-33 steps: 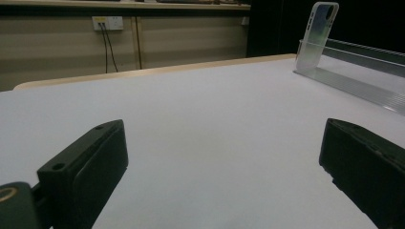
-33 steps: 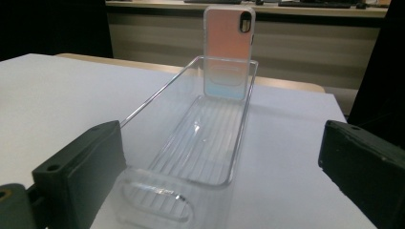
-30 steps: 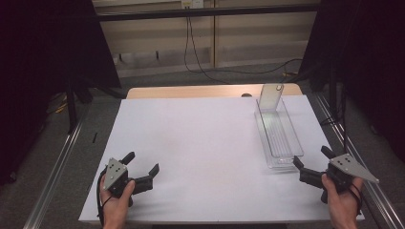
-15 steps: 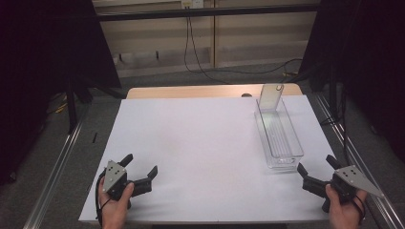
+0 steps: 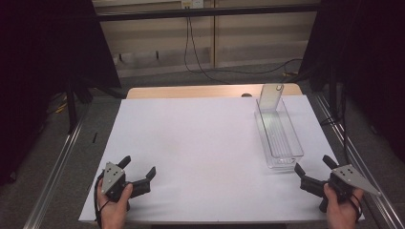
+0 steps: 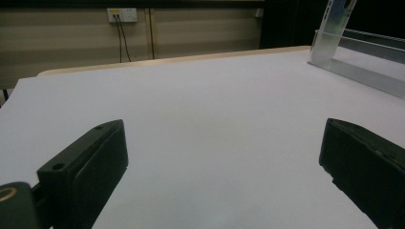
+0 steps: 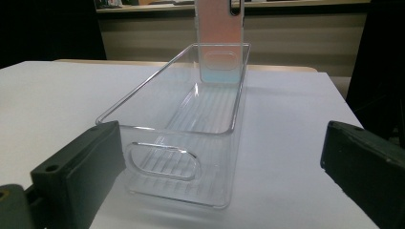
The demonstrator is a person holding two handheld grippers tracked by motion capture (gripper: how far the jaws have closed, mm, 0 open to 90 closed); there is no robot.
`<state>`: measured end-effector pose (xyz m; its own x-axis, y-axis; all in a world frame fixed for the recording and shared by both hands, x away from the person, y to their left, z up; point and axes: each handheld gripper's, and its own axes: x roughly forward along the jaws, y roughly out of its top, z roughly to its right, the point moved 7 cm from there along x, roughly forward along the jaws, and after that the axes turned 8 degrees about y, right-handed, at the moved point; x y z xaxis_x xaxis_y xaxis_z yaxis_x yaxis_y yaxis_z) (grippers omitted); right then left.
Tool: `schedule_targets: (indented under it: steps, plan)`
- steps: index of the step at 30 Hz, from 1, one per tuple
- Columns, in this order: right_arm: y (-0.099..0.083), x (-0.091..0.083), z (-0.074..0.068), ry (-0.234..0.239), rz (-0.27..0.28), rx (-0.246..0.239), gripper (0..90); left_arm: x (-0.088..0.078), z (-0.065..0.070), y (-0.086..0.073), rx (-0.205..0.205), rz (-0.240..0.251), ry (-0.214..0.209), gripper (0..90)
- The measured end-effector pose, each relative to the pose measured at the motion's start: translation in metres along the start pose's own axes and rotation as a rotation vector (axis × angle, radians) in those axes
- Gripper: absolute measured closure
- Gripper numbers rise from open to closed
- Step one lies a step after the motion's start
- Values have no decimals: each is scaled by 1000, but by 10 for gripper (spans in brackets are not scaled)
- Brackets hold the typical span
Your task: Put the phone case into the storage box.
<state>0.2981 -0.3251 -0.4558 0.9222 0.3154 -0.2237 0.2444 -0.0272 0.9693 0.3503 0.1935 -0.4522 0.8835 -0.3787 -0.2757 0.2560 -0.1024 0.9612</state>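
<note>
A long clear plastic bin (image 5: 279, 136) lies on the white table (image 5: 200, 143) at the right, empty, with a clear lid (image 5: 271, 97) leaning upright at its far end. My right gripper (image 5: 313, 164) is open just in front of the bin's near end; in the right gripper view the bin (image 7: 191, 129) stands close ahead between the black jaws, the lid (image 7: 220, 38) behind it. My left gripper (image 5: 138, 167) is open near the table's front left corner, holding nothing. In the left gripper view the bin (image 6: 367, 62) and lid (image 6: 332, 28) sit far right.
A wooden table edge (image 5: 191, 91) shows behind the white surface. Metal rails (image 5: 55, 167) run along both sides. Cables (image 5: 200, 62) hang down the back wall. Dark curtains (image 5: 43, 57) flank the table.
My right gripper has drawn back toward the front edge, a little away from the bin's near end. The left gripper has stayed in place.
</note>
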Motion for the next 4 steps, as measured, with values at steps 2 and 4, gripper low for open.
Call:
schedule_targets:
  steps: [2,4]
  plan:
    - [-1,1,-2,13,-11,-11,1,1,0,1,-14,0,-5,26]
    - [0,2,-4,22,-12,-10,0,3,-1,0,-17,-6,0,26]
